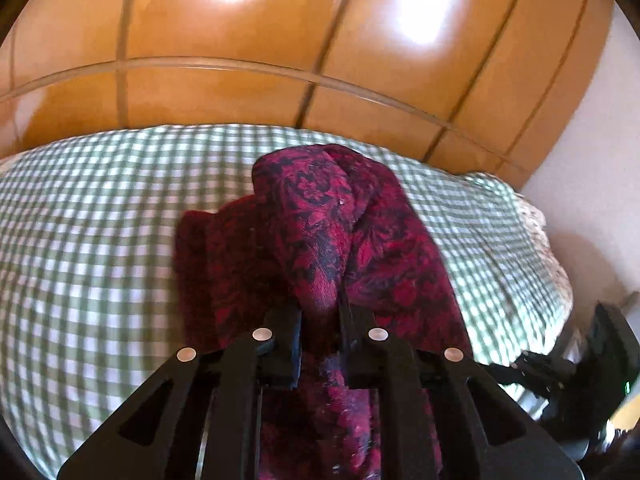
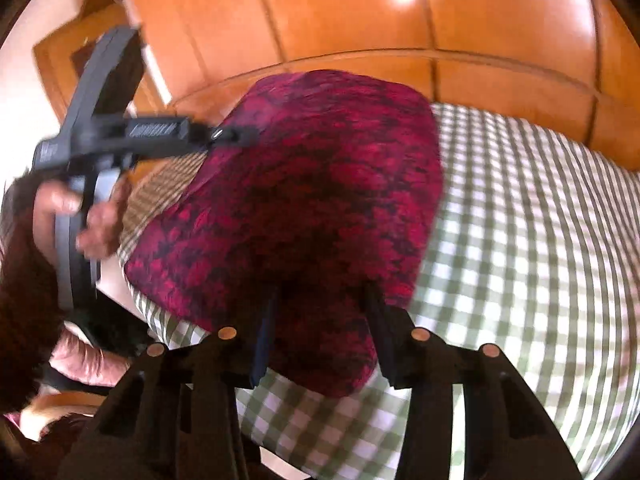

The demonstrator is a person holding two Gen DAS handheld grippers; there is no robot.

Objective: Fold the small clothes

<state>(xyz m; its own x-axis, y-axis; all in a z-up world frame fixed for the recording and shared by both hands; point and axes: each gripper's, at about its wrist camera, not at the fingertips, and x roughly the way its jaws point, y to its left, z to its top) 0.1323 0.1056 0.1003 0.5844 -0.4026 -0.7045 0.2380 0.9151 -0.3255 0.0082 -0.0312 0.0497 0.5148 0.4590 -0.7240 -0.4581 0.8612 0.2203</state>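
A dark red cloth (image 1: pixel 320 216) with a black floral pattern lies bunched on the green-and-white checked bed sheet (image 1: pixel 100 220). My left gripper (image 1: pixel 320 312) is shut on a raised fold of it, which stands up in a ridge ahead of the fingers. In the right wrist view the same cloth (image 2: pixel 320 184) spreads wide, its far left edge pinched by the left gripper (image 2: pixel 236 136), which a hand (image 2: pixel 60 204) holds. My right gripper (image 2: pixel 320 300) straddles the near corner. Cloth fills the gap and touches both pads.
A glossy wooden headboard (image 1: pixel 240 92) rises behind the bed, with panels (image 2: pixel 360 20) above it. A white wall (image 1: pixel 592 160) stands past the bed's right edge. Bare checked sheet (image 2: pixel 520 240) stretches right of the cloth. Pink fabric (image 2: pixel 88 360) shows at lower left.
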